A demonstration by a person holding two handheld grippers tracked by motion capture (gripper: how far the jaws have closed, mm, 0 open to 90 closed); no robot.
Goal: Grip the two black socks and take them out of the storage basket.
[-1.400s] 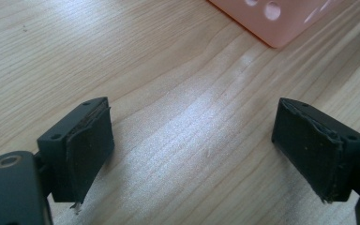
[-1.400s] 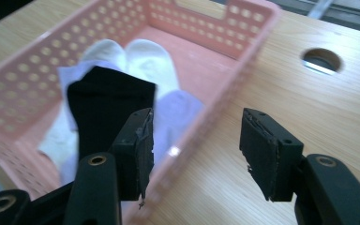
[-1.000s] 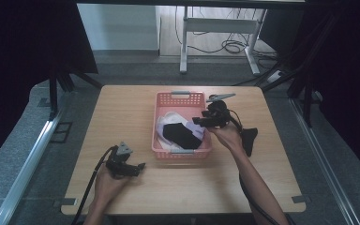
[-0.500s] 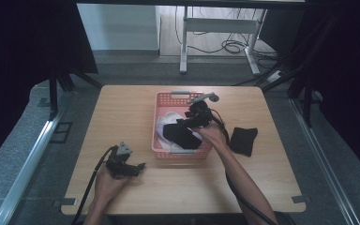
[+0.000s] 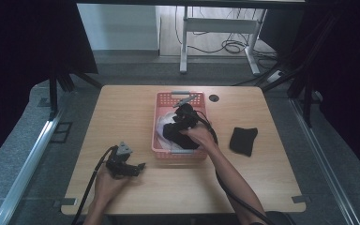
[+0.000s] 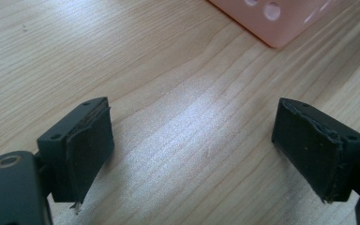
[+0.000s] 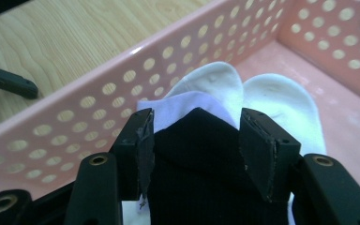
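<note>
A pink perforated basket (image 5: 155, 123) stands mid-table with a black sock (image 5: 174, 134) lying on white socks (image 5: 161, 127). My right gripper (image 5: 182, 118) reaches down into it. In the right gripper view its jaws (image 7: 194, 140) stand either side of the black sock (image 7: 201, 168), whose cloth fills the gap between the pads, with the white socks (image 7: 274, 105) beyond and the basket wall (image 7: 98, 89) to the left. A second black sock (image 5: 243, 140) lies on the table right of the basket. My left gripper (image 5: 138, 168) rests open on bare wood (image 6: 192, 140) near the basket's corner (image 6: 272, 23).
The wooden table (image 5: 122, 108) has bare room left of the basket and along the front edge. A round cable hole (image 5: 214, 98) sits at the back right. Cables trail from both grippers toward the near edge. A white desk frame (image 5: 215, 28) stands beyond the table.
My right gripper has moved left from beside the black sock on the table and sunk into the basket over the black sock there. The left hand has stayed put.
</note>
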